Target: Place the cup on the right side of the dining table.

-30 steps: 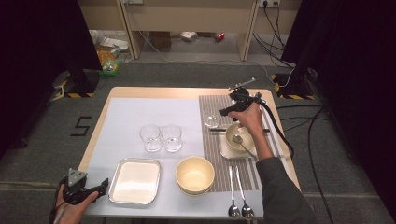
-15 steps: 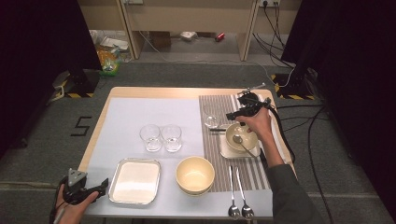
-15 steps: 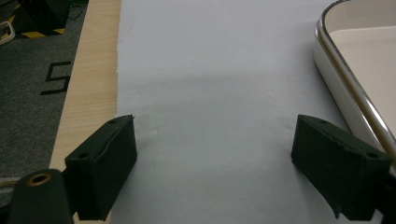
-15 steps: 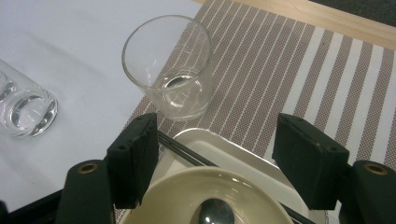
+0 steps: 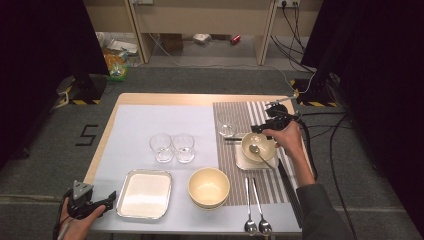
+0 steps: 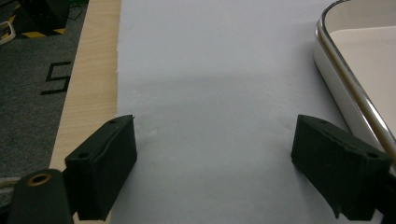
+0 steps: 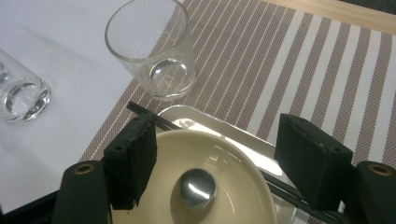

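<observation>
Right now, by view and by thing:

Right gripper: right gripper (image 5: 261, 129) hovers over the far rim of the small bowl (image 5: 258, 147) on the striped placemat (image 5: 245, 116); jaws apart, nothing between the pads, and they have just been opening a little further.
Left gripper: left gripper (image 5: 102, 201) lies at the near left table corner, held low by the left hand (image 5: 76, 224); jaws wide apart, nothing between them.
High view adds: two more glasses (image 5: 172, 148) side by side on the pale mat, a larger bowl (image 5: 209, 187), two spoons (image 5: 256, 224) at the near edge, and a metal tray (image 5: 145, 194) just beside the left gripper.
Right gripper view adds: a spoon (image 7: 198, 185) lying inside the small bowl (image 7: 219, 154), the bowl sitting on a small white dish (image 7: 212, 122), dark chopsticks (image 7: 149, 115) between dish and a clear glass (image 7: 152, 51), which stands upright just beyond.
Left gripper view adds: bare pale mat between the jaws, the tray's rim (image 6: 348, 93) at the right.
Writing: a painted "5" on the floor (image 5: 88, 135), left of the table.
</observation>
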Motion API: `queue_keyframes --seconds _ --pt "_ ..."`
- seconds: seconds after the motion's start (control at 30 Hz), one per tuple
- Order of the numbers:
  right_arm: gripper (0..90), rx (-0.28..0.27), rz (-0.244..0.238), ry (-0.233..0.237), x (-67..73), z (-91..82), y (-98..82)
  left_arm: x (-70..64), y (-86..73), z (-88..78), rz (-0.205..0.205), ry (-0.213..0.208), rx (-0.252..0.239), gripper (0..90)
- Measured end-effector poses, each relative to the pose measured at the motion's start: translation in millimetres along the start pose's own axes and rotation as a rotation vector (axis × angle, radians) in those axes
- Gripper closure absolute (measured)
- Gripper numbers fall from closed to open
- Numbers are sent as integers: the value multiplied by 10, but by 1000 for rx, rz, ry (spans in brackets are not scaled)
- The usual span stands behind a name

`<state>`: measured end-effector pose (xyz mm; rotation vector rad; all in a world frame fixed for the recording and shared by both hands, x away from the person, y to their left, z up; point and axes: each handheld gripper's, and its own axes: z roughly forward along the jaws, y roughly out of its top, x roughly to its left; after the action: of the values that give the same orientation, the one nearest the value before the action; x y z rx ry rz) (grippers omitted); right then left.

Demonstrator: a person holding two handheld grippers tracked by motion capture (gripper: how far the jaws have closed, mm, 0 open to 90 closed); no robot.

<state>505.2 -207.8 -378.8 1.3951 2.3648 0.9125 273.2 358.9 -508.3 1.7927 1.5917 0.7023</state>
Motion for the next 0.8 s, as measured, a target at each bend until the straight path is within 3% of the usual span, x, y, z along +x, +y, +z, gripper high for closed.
queue_keyframes --seconds 0.37,0.8 --pt "290 -9 19 -10 -158 -93 -179 2 9 6 -1 3 4 129" --pt "285 -27 23 7 -228 -205 -364 1 5 4 -2 0 2 129"
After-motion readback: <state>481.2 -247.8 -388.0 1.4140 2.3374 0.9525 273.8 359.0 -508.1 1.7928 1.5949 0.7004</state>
